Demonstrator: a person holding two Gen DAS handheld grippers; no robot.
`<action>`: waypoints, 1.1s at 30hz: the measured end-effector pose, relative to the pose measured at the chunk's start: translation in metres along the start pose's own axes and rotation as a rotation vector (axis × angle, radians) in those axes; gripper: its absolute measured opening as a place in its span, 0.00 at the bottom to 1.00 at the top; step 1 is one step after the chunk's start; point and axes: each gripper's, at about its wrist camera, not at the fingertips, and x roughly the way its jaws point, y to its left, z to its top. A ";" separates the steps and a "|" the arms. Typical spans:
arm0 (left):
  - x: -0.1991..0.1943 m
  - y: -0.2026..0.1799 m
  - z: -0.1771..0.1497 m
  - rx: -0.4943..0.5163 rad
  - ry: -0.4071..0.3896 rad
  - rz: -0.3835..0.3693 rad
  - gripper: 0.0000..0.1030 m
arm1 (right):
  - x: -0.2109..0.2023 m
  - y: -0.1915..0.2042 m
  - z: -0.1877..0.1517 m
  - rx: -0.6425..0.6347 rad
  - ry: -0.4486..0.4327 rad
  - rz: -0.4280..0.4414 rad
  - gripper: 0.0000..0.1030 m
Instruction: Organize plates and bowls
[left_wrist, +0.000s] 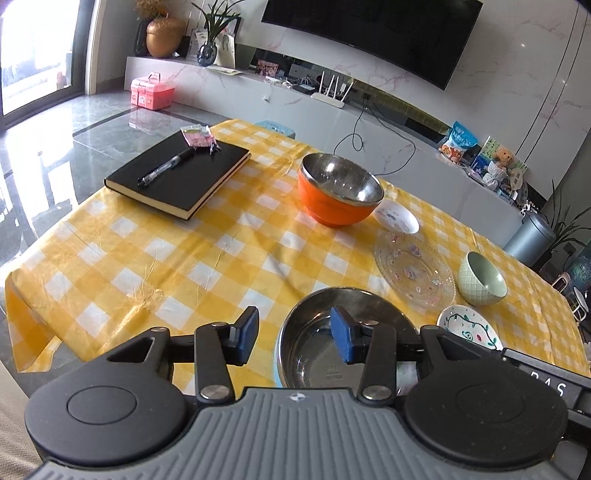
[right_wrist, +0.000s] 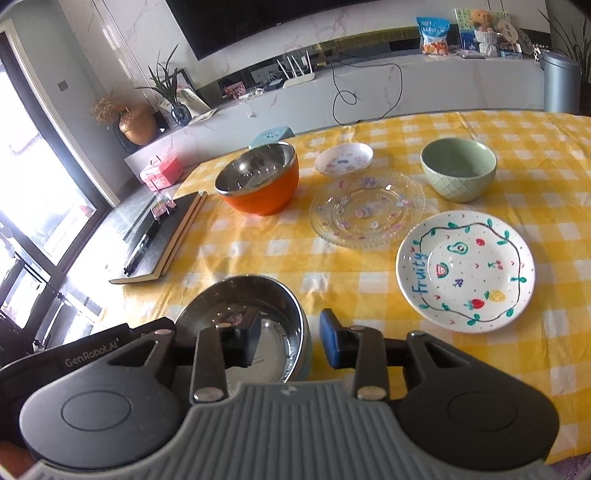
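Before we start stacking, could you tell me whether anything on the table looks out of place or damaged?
Nothing looks broken or spilled. The one odd item is the black notebook with a pen on it, lying among the dishes at the table's left side. The tablecloth is creased.

My left gripper (left_wrist: 294, 338) is low and level, jaws spread wide, nothing between the blue pads (left_wrist: 342, 339); my right gripper (right_wrist: 289, 341) sits the same way, jaws apart, gripping nothing; its left finger shows dark, the right pad (right_wrist: 330, 341) blue; right gripper's body shows at left view's right edge.
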 end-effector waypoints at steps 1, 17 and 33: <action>-0.003 -0.001 0.001 0.003 -0.009 0.000 0.50 | -0.003 0.000 0.001 0.002 -0.013 0.004 0.44; -0.012 -0.030 0.026 0.187 -0.078 -0.009 0.52 | -0.027 -0.013 0.020 -0.043 -0.182 -0.049 0.81; 0.035 -0.031 0.084 0.241 0.032 -0.042 0.87 | 0.031 -0.012 0.075 -0.049 -0.064 -0.057 0.96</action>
